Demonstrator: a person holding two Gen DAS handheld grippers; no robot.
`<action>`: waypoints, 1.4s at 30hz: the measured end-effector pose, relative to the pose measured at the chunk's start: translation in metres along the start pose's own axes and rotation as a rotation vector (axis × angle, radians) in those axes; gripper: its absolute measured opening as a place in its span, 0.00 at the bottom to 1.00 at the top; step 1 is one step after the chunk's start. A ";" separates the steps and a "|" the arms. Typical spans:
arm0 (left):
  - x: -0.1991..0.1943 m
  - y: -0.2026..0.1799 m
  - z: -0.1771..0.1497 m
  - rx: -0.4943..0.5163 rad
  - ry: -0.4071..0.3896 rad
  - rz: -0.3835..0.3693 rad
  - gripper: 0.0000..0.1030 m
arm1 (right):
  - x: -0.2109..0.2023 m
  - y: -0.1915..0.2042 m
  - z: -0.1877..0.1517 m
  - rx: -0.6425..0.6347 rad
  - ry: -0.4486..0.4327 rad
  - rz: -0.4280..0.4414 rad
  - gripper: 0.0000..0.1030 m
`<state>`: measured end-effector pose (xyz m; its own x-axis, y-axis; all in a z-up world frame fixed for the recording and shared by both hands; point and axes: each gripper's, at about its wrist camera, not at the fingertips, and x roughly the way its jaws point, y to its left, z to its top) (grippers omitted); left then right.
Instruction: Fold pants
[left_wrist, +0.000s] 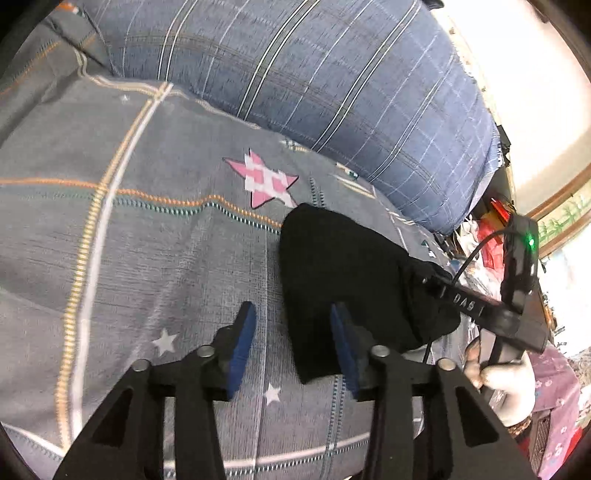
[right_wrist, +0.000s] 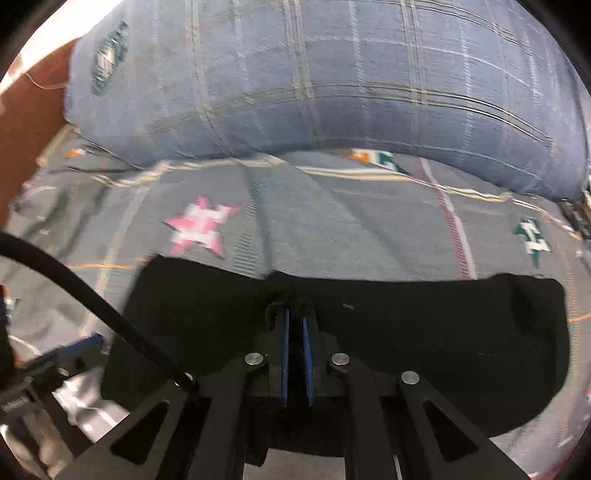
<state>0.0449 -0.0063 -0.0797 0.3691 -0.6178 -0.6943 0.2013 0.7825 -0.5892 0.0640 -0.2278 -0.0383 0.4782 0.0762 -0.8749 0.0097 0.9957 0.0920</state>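
The black fabric pants (left_wrist: 354, 288) lay as a compact dark bundle on the grey patterned bedsheet (left_wrist: 147, 240), near the pink star print (left_wrist: 264, 184) and below the blue plaid pillow (left_wrist: 332, 81). My left gripper (left_wrist: 291, 350) had its jaws apart, nothing pressed between them, the bundle's edge just beside one blue pad. My right gripper (right_wrist: 294, 332) had its jaws together, clamped on the pants' upper edge. I judged the folding well advanced: the garment looked already doubled over, with perhaps one fold and smoothing left.
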 end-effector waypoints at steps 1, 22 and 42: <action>0.005 -0.001 -0.001 -0.008 0.007 -0.009 0.45 | 0.009 -0.002 -0.002 -0.011 0.021 -0.020 0.08; 0.024 -0.020 -0.026 0.033 0.006 -0.045 0.57 | 0.034 0.116 0.046 -0.205 0.251 0.084 0.60; -0.089 0.019 -0.019 -0.071 -0.158 0.029 0.20 | -0.018 0.217 0.036 -0.412 0.179 0.062 0.23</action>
<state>-0.0014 0.0616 -0.0372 0.5128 -0.5705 -0.6415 0.1256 0.7891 -0.6013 0.0892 -0.0149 0.0149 0.3066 0.1084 -0.9456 -0.3821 0.9239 -0.0180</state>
